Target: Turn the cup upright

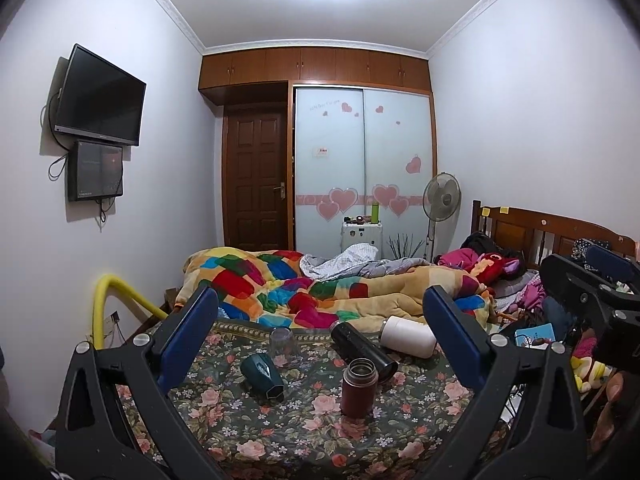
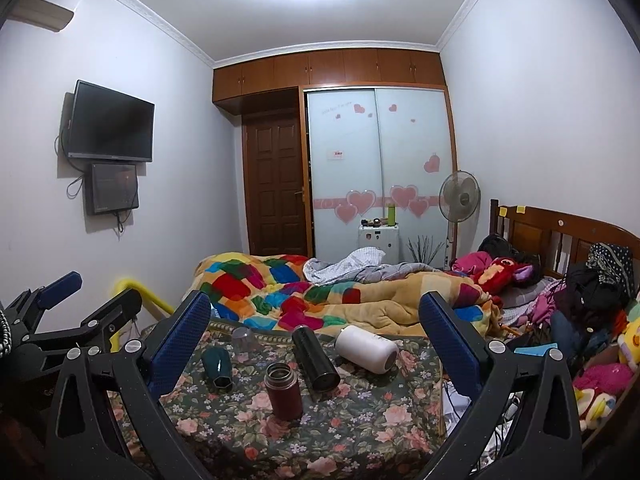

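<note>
Judging from how the cups lie, the task is only partly done. One brown flask (image 1: pixel 359 386) stands upright with its open mouth up, near the middle of the flowered bed cover (image 1: pixel 280 436). The others are not yet upright: the black flask (image 1: pixel 363 350) lies on its side at about 1 o'clock from the brown one and very close to it, the white bottle (image 1: pixel 408 337) lies on its side further out at 2 o'clock, and the dark green cup (image 1: pixel 263 371) lies tipped over at 9 o'clock. A clear glass (image 1: pixel 285 345) stands at about 11 o'clock; it seems mouth-down, but this is hard to tell.

The left gripper (image 1: pixel 324 340) hovers above the near edge of the bed, pointing forward over the cups, its blue fingers wide apart and grasping nothing. The right gripper (image 2: pixel 316 344) is held beside it in nearly the same pose, also spread wide and empty. Neither one touches a cup. The black flask lies about midway between the right gripper's fingers.
</note>
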The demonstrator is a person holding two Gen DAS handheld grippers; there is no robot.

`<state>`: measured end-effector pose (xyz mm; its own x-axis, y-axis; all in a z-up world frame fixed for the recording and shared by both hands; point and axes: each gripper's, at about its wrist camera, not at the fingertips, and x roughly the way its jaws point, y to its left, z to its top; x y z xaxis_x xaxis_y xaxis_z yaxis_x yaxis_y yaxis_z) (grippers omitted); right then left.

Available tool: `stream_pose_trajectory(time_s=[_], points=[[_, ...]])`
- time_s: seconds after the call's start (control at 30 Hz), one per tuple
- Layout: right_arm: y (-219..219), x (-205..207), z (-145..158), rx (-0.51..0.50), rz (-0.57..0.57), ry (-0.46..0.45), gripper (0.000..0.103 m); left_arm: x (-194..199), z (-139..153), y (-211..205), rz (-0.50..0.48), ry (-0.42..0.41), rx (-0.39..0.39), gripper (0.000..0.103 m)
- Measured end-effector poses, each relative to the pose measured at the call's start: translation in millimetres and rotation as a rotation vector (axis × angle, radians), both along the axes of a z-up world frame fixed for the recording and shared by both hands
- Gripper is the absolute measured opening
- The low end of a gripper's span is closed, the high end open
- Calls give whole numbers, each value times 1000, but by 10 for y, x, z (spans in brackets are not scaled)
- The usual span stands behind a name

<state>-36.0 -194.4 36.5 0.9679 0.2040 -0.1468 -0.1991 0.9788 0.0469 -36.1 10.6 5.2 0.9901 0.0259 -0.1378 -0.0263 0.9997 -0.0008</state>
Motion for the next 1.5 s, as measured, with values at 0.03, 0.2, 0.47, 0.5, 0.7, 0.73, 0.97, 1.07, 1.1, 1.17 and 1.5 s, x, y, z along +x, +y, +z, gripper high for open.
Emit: stream_pose_trajectory(time_s=[0.03,0.2,0.47,0.5,0.7,0.73,0.97,1.07,1.1,1.17,1.5], points=[[-2,5,1,0,0,2,103,0,0,0,1,0,1,103],[-7,4,1,1,2,3,103,18,2,3,0,2,0,103],[-9,18,3,1,3,4,103,29,1,1,-2,4,-2,103],[-5,17,-4,0,4,4,103,32,-6,2,-3,5,-3,103],[-3,17,-1,1,3,4,103,28,-22,-6,-8,5,-9,103],[-2,19,0,0,3,4,103,30,-20,-7,-9,5,-9,103],[-1,19,3,1,3,4,103,27,-5,-5,-12,5,-11,103],[-1,19,2,0,3,6,103,32,12,-1,-16,8,-12,103],[-1,18,2,-1,3,6,103,34,16,0,-16,9,-13,103],[0,20,4,0,2,5,103,34,16,-2,-16,9,-13,103],[8,34,-6,-2,7,12,103,43,-5,29,-16,15,-25,103]])
